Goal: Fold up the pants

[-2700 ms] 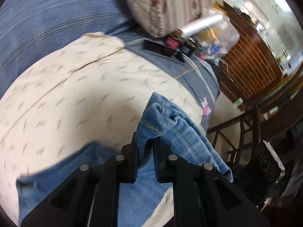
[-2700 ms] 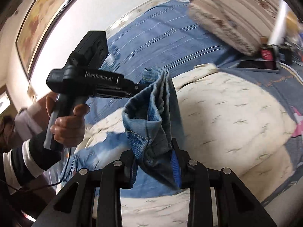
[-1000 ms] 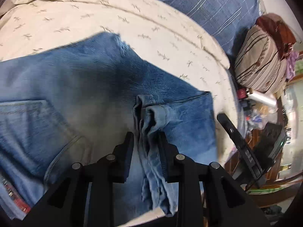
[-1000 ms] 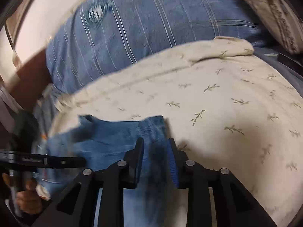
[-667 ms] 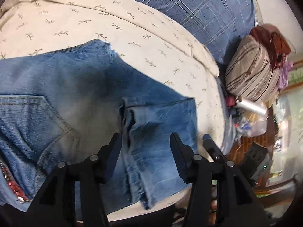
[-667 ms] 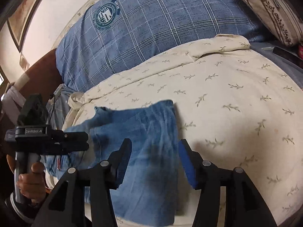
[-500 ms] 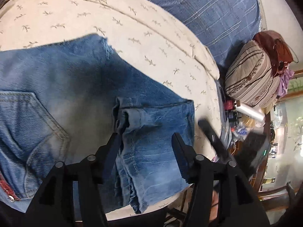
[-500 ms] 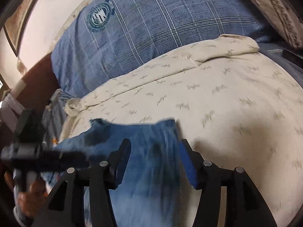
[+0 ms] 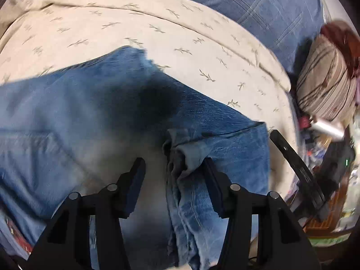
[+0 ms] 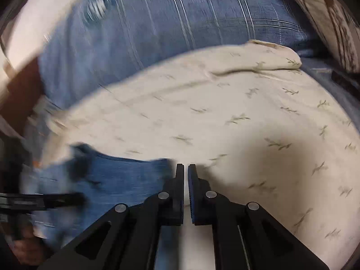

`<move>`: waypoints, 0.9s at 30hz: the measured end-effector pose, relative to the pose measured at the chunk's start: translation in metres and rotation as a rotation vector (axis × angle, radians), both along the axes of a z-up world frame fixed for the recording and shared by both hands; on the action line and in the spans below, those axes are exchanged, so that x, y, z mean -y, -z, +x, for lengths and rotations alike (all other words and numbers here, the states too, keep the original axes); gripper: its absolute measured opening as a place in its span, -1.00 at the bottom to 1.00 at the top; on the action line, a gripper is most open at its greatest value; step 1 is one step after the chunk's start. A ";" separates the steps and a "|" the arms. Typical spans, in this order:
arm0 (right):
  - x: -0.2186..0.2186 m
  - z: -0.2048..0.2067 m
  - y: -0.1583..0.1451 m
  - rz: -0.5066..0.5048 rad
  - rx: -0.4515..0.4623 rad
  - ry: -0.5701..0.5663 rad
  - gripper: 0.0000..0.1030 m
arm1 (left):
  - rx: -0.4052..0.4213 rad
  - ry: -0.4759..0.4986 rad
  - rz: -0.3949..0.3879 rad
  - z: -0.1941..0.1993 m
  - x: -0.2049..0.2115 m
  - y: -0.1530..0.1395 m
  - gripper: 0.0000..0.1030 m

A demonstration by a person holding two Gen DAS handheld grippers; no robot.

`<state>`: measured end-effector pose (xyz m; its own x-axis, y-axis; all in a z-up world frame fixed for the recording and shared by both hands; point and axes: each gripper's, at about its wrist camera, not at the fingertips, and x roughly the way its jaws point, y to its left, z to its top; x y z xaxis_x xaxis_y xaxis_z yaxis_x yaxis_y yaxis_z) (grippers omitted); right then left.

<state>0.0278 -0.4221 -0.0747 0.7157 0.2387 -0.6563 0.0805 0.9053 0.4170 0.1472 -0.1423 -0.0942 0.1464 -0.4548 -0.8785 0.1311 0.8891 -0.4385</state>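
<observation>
The blue jeans (image 9: 90,117) lie folded over on the cream leaf-print bedspread (image 9: 139,29). My left gripper (image 9: 173,168) is open above them, with the bunched leg hems (image 9: 186,155) lying loose between its fingers, touching the right one. In the right wrist view the jeans (image 10: 121,180) lie at lower left. My right gripper (image 10: 185,168) is shut and empty, at the jeans' right edge over the bedspread (image 10: 225,112). The other gripper (image 9: 297,171) shows at the right of the left wrist view.
A blue plaid cover (image 10: 168,27) lies behind the bedspread. A striped pillow (image 9: 326,85) lies at the right with bedside clutter (image 9: 324,128) below it. The left hand-held gripper (image 10: 38,200) shows blurred at the left edge.
Both grippers laid the leg ends down on the jeans and let go. The left gripper stays open. The right gripper has shut empty and shifted right, off the denim.
</observation>
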 end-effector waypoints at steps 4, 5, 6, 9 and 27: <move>-0.017 -0.007 -0.010 0.051 0.056 -0.066 -0.15 | -0.042 -0.010 -0.105 -0.008 -0.004 -0.007 0.00; -0.023 -0.003 -0.005 0.041 0.035 -0.083 -0.15 | -0.037 0.004 -0.104 -0.011 -0.001 -0.009 0.01; -0.029 0.004 0.005 0.016 -0.012 -0.093 -0.15 | -0.029 0.021 -0.085 -0.014 0.004 -0.009 0.01; -0.035 0.008 0.020 -0.015 -0.036 -0.084 -0.15 | -0.011 0.083 0.052 -0.025 0.020 0.004 0.01; -0.037 -0.112 0.033 0.051 -0.053 0.032 0.47 | 0.051 0.245 0.092 -0.100 0.033 0.001 0.26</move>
